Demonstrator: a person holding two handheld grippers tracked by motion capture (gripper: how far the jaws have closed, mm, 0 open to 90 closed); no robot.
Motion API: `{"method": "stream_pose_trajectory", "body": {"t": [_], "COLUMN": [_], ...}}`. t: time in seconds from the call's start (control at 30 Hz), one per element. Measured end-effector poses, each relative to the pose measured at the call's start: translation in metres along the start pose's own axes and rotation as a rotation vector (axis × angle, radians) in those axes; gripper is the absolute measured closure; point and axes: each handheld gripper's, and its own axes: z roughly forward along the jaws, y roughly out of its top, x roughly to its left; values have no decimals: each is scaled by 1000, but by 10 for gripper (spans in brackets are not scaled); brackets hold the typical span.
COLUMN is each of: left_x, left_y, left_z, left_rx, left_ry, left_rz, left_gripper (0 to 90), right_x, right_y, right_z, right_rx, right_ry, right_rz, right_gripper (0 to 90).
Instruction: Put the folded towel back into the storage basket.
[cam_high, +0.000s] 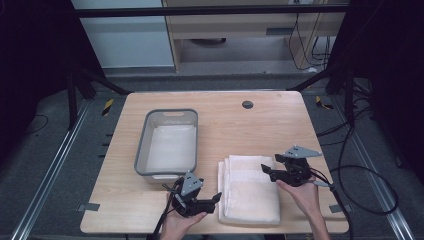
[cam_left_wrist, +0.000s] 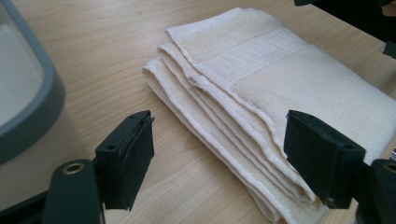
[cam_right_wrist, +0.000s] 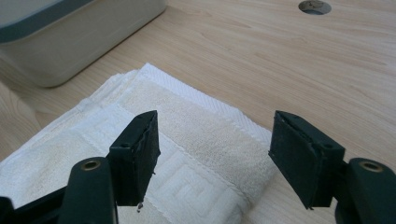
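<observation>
A folded cream towel (cam_high: 250, 192) lies on the near right part of the wooden surface (cam_high: 235, 125), just right of a grey bin (cam_high: 167, 144). The left hand-held gripper (cam_high: 212, 200) sits at the towel's near left edge, jaws spread and empty. The right hand-held gripper (cam_high: 267, 170) hovers over the towel's far right corner, jaws also apart, holding nothing.

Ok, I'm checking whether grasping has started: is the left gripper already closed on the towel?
No, the left gripper has its jaws wide apart, with the folded towel's edge between them, ungripped.
</observation>
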Motion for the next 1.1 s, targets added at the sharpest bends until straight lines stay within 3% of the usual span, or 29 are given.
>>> {"method": "stream_pose_trajectory", "body": {"t": [0.07,0.17,0.27,0.4,0.67,1.0,1.1], "left_x": [-3,-7,-10,-13,-14,-15,-14], "left_y": [-1,-1,-2,-5,-11,-16,-18], "left_z": [4,9,14,21,35,48,51], "left_rx": [8,17,28,45,86,113,123], "left_ry": [-2,-4,-2,-6,-10,-22,-29], "left_rz": [3,13,17,16,14,9,-9], "left_gripper": [221,209,201,186,180,165,158], "right_x": [0,-6,-7,-8,-20,-17,-17], "right_y": [-1,-6,-9,-11,-26,-31,-32], "right_z": [1,2,3,7,15,27,30], "right_rx": [7,7,32,35,54,92,98], "right_ry": [-2,8,-28,-26,-25,-15,-11], "right_rz": [0,51,10,20,106,107,105], "right_gripper": [330,330,326,326,328,329,330]}}
